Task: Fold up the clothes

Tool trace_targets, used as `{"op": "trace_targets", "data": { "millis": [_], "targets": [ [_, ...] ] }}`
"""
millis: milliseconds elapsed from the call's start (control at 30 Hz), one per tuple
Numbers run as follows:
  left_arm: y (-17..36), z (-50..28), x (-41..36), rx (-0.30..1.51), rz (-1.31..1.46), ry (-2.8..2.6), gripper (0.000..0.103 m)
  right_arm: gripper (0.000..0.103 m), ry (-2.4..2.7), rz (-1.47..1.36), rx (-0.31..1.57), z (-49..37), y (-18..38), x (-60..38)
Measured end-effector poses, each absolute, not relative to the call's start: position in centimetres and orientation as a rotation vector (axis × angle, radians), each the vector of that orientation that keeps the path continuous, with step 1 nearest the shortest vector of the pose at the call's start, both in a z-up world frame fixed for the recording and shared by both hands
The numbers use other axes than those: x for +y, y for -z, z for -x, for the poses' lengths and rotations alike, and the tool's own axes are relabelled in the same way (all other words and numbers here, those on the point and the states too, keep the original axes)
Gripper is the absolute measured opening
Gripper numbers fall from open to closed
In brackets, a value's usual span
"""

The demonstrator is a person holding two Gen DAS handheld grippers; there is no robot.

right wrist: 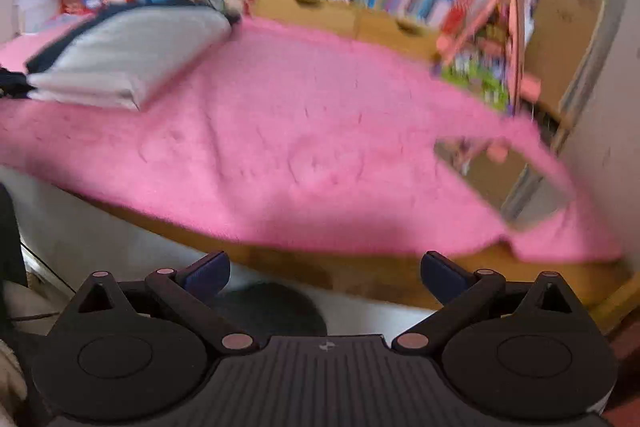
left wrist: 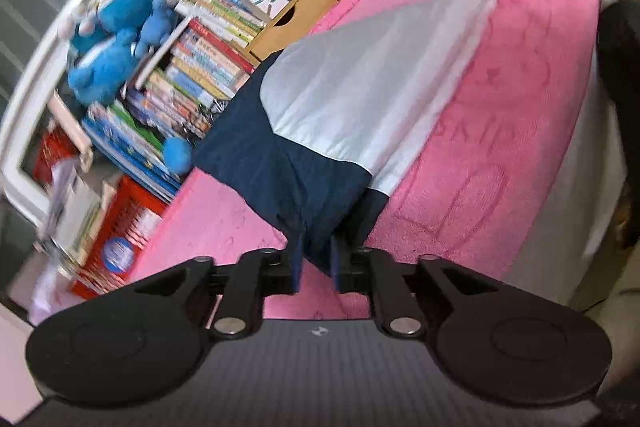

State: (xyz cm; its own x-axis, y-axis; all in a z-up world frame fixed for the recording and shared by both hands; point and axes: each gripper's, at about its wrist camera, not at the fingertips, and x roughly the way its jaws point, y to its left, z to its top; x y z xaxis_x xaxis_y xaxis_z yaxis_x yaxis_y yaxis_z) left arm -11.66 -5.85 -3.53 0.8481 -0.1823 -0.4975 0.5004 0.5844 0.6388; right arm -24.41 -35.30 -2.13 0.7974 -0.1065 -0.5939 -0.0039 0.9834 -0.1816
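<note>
Folded garment (left wrist: 360, 99), navy and pale grey, is seen lying on the pink blanket (left wrist: 520, 67) that covers the table. In the left wrist view it runs from the fingertips at 6 o'clock up toward 1 o'clock. In the right wrist view the same bundle (right wrist: 128, 55) sits at 10 o'clock, well apart from that gripper.

Left gripper (left wrist: 316, 267): the jaws stand narrowly parted, with the navy corner of the garment between them. The pads do not appear to press on the cloth; whether one pad touches the fabric cannot be told. It is judged to be a released grip, not a hold.

Right gripper (right wrist: 324, 271): the jaws are spread wide with nothing between them. It hangs past the near edge of the table (right wrist: 360, 267), over the floor. This view is blurred.

Books (left wrist: 208, 39) and a blue plush toy (left wrist: 112, 39) are packed along the far edge, at 9 to 11 o'clock in the left view, with the navy end lying just beside them.

Risks judged from here:
- If the left gripper is drawn back while the corner sits between the pads, cloth may be snagged and the top layer dragged open.
- A pull toward 6 o'clock could slide the blanket and skew the bundle.
- A re-grip from the right side could take only the upper layer, because the stacked edges lie close together.
</note>
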Motion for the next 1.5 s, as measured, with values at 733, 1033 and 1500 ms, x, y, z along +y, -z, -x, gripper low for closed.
{"op": "trace_targets", "data": {
  "millis": [733,1033,1500],
  "targets": [
    [-2.8,-6.1,8.3,0.790,0.526,0.669,0.088,0.103,-0.394,-0.468,0.533,2.2,-1.2,-33.0],
    [2.1,-12.7,6.8,0.965,0.680,0.630,0.081,0.100,-0.448,-0.463,0.658,-5.8,1.1,-31.9],
    [3.3,-13.8,6.9,0.973,0.738,0.633,0.029,0.093,-0.641,-0.521,0.654,-15.0,3.2,-29.4]
  ]
}}
